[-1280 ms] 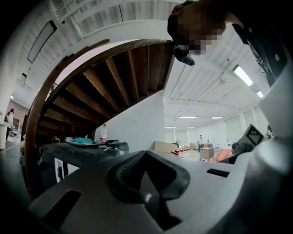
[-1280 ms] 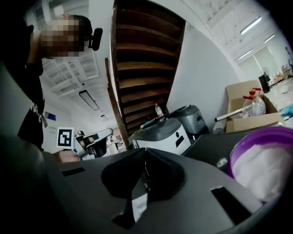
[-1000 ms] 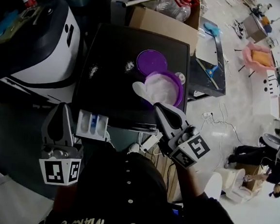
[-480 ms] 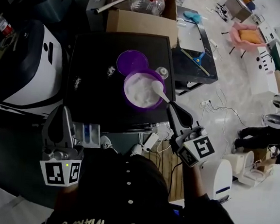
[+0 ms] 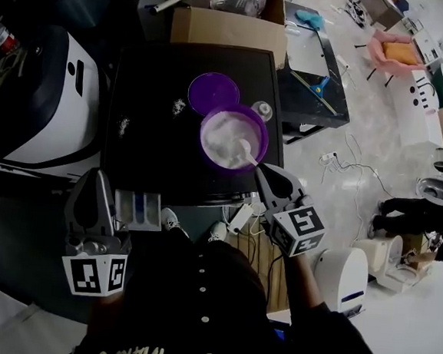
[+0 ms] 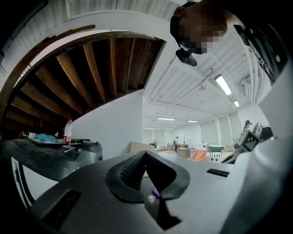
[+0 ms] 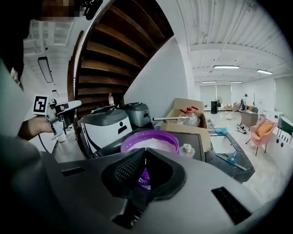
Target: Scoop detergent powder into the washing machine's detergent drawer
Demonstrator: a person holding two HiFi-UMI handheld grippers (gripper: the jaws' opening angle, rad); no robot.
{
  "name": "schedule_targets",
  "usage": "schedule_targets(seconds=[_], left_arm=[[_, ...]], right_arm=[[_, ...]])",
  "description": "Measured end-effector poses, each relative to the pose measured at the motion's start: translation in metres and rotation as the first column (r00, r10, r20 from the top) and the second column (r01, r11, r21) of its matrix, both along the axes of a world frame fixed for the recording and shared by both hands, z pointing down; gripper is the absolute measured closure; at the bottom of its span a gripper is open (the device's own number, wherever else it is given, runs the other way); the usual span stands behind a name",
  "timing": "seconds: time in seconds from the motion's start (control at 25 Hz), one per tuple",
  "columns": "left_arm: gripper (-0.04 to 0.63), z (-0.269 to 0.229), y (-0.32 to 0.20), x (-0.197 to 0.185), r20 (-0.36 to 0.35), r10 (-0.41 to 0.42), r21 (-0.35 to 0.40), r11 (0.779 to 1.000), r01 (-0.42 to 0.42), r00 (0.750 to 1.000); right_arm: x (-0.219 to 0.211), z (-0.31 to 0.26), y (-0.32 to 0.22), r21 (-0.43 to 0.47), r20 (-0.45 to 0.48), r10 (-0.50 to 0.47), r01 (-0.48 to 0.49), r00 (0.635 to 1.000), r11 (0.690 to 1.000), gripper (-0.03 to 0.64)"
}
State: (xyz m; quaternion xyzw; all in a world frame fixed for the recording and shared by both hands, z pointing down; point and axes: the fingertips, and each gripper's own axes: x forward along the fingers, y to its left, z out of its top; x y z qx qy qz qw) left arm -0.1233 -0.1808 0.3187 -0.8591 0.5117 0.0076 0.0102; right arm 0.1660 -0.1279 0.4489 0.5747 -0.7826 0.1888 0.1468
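Observation:
A purple tub (image 5: 262,135) of white detergent powder stands on a black table (image 5: 151,147). My right gripper (image 5: 262,170) is at the tub's near rim, shut on the handle of a white scoop (image 5: 246,149) whose bowl lies in the powder. In the right gripper view the tub (image 7: 150,142) sits just beyond the closed right gripper (image 7: 145,153). The white detergent drawer (image 5: 139,207) juts out below the table's near edge. My left gripper (image 5: 98,177) hangs just left of the drawer. In the left gripper view the left gripper (image 6: 145,155) is shut with nothing seen between the tips.
The tub's purple lid (image 5: 213,93) lies behind it, with a small white bottle (image 5: 262,110) beside it. Spilled powder (image 5: 176,108) dots the table. A white and black washing machine (image 5: 46,107) stands to the left. A cardboard box (image 5: 228,26) sits behind the table.
The right gripper has carried the scoop across the tub and lowered its bowl into the powder. The left gripper has stayed beside the drawer.

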Motion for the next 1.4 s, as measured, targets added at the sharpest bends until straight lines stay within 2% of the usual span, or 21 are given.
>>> schedule_targets(seconds=[0.28,0.4,0.48,0.52,0.8,0.88,1.0,1.12,1.28,1.4], left_arm=[[0.580,0.004,-0.003,-0.002,-0.007,-0.006,-0.008,1.000,0.006,1.000],[0.580,0.004,-0.006,-0.004,-0.010,-0.010,-0.010,1.000,0.010,1.000],[0.580,0.004,-0.007,-0.005,-0.010,-0.011,-0.011,1.000,0.011,1.000],[0.580,0.005,-0.007,-0.005,-0.009,-0.012,-0.012,1.000,0.011,1.000],[0.581,0.004,-0.007,-0.004,-0.009,-0.007,-0.007,1.000,0.007,1.000],[0.580,0.003,-0.007,-0.004,-0.008,-0.007,-0.003,1.000,0.007,1.000],[0.580,-0.001,-0.007,-0.002,-0.009,-0.004,0.009,1.000,0.005,1.000],[0.580,-0.005,-0.007,0.001,-0.011,0.001,0.023,1.000,0.000,1.000],[0.580,-0.012,-0.007,0.005,-0.015,0.009,0.043,0.999,-0.008,1.000],[0.580,-0.018,-0.006,0.004,-0.020,0.001,0.053,0.999,0.000,1.000]], right_arm=[[0.002,0.003,-0.004,-0.024,-0.077,0.007,-0.009,0.997,1.000,0.583],[-0.002,0.003,-0.005,-0.037,-0.067,-0.011,0.008,0.998,0.999,0.578],[-0.002,0.006,-0.005,-0.050,-0.067,-0.013,0.010,0.998,0.999,0.506],[-0.002,0.007,-0.005,-0.056,-0.065,-0.014,0.010,0.998,0.998,0.499],[0.000,0.005,-0.006,-0.048,-0.053,0.003,-0.006,0.999,0.999,0.494],[0.005,-0.005,-0.008,0.003,-0.037,0.031,-0.030,0.999,1.000,0.494],[0.016,-0.028,-0.011,0.105,0.005,0.073,-0.073,0.997,0.992,0.572],[0.018,-0.046,-0.013,0.179,0.023,0.072,-0.075,0.997,0.981,0.584],[0.013,-0.083,-0.017,0.339,0.070,0.054,-0.075,0.996,0.938,0.584],[0.022,-0.106,-0.015,0.397,0.080,0.087,-0.112,0.993,0.911,0.584]])
